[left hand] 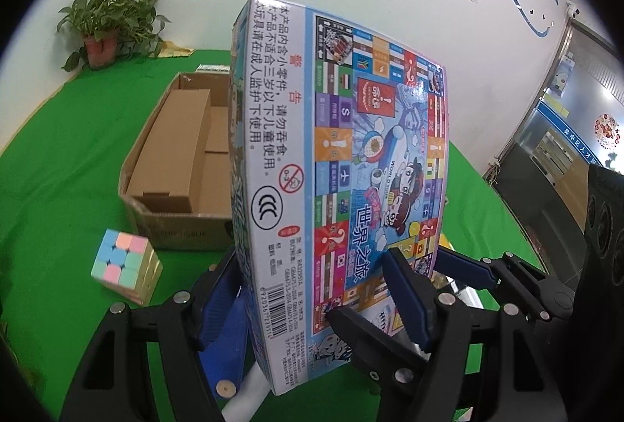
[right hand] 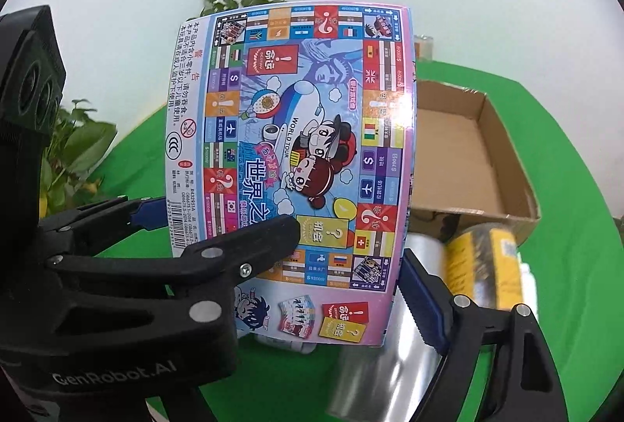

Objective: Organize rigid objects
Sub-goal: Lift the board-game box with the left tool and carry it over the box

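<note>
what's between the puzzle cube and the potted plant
In the left wrist view, green tablecloth and the open cardboard box's near corner; the puzzle cube sits close, the potted plant far behind.
</note>
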`<move>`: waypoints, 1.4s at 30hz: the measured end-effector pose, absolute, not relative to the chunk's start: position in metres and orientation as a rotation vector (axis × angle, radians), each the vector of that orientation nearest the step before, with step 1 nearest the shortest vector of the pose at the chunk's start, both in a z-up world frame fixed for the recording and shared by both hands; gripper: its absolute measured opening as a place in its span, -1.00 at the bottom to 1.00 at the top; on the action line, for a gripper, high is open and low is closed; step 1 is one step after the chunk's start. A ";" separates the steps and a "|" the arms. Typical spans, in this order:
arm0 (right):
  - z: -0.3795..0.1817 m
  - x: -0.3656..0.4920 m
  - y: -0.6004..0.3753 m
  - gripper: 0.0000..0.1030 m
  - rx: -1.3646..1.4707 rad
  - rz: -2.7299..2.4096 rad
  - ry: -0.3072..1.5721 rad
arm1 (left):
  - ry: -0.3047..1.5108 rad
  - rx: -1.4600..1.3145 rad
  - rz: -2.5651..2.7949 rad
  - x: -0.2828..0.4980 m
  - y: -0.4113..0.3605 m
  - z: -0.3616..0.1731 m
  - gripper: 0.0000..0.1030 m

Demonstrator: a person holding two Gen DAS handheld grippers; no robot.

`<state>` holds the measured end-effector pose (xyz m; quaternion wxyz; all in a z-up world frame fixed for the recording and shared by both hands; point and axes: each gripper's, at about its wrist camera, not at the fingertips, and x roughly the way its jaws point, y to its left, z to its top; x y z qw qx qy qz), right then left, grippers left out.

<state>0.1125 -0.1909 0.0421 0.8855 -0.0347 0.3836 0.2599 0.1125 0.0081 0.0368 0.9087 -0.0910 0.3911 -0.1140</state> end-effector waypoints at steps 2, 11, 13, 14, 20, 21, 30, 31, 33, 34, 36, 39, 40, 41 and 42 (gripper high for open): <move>0.049 0.119 -0.193 0.59 -0.071 0.534 0.788 | 0.796 -0.184 -0.237 0.120 0.007 0.044 0.40; 0.085 0.158 -0.187 0.59 -0.051 0.518 0.728 | 0.735 -0.120 -0.239 0.160 0.010 0.084 0.40; 0.094 0.167 -0.185 0.59 -0.044 0.512 0.712 | 0.721 -0.119 -0.244 0.168 0.010 0.093 0.40; 0.099 0.171 -0.185 0.59 -0.041 0.509 0.704 | 0.715 -0.117 -0.247 0.172 0.011 0.098 0.40; 0.127 0.204 -0.182 0.59 -0.010 0.495 0.676 | 0.698 -0.073 -0.264 0.203 0.010 0.125 0.40; 0.131 0.208 -0.181 0.59 -0.006 0.491 0.671 | 0.697 -0.071 -0.267 0.208 0.011 0.128 0.40; 0.126 0.251 -0.169 0.59 0.027 0.493 0.755 | 0.781 -0.063 -0.257 0.252 0.013 0.110 0.40; 0.120 0.257 -0.167 0.59 0.030 0.497 0.776 | 0.798 -0.062 -0.253 0.254 0.013 0.103 0.40; 0.112 0.272 -0.163 0.59 0.036 0.507 0.817 | 0.833 -0.062 -0.245 0.262 0.014 0.089 0.40; 0.105 0.277 -0.162 0.59 0.041 0.514 0.835 | 0.849 -0.060 -0.242 0.265 0.014 0.082 0.40; 0.088 0.290 -0.156 0.59 0.053 0.523 0.884 | 0.893 -0.065 -0.235 0.272 0.017 0.065 0.40; 0.064 0.305 -0.148 0.59 0.054 0.531 0.947 | 0.949 -0.079 -0.229 0.280 0.022 0.040 0.40; 0.058 0.308 -0.146 0.59 0.055 0.532 0.967 | 0.964 -0.082 -0.227 0.284 0.024 0.035 0.40; 0.050 0.313 -0.144 0.59 0.056 0.535 0.991 | 0.983 -0.085 -0.224 0.287 0.026 0.027 0.40; 0.045 0.317 -0.141 0.59 0.057 0.537 1.006 | 0.996 -0.087 -0.220 0.289 0.028 0.022 0.40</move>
